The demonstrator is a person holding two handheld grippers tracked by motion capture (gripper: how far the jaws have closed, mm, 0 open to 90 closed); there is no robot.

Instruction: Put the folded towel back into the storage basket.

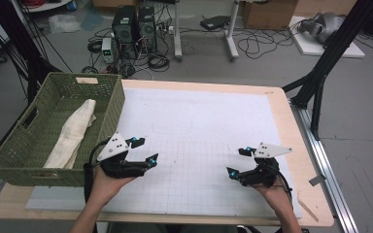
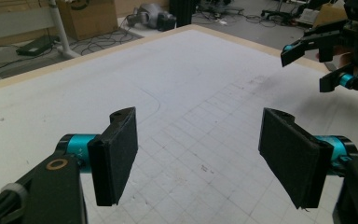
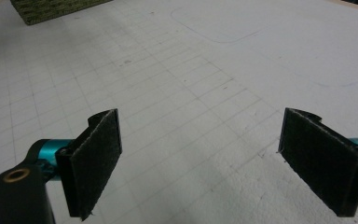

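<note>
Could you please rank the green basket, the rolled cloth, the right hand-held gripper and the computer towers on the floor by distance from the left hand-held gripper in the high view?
From the left hand-held gripper:
1. Green basket, just left.
2. Rolled cloth, inside the basket.
3. Right hand-held gripper, across the mat.
4. Computer towers, on the floor beyond the table.

Cloth (image 1: 73, 132): cream-white fabric, rolled into a long loose bundle, lying flat inside the green wicker basket (image 1: 104, 104). Runs lengthwise from 1 o'clock to 7 o'clock, near the basket's right wall. Basket sits on the table's left edge, at 9 o'clock.
</note>
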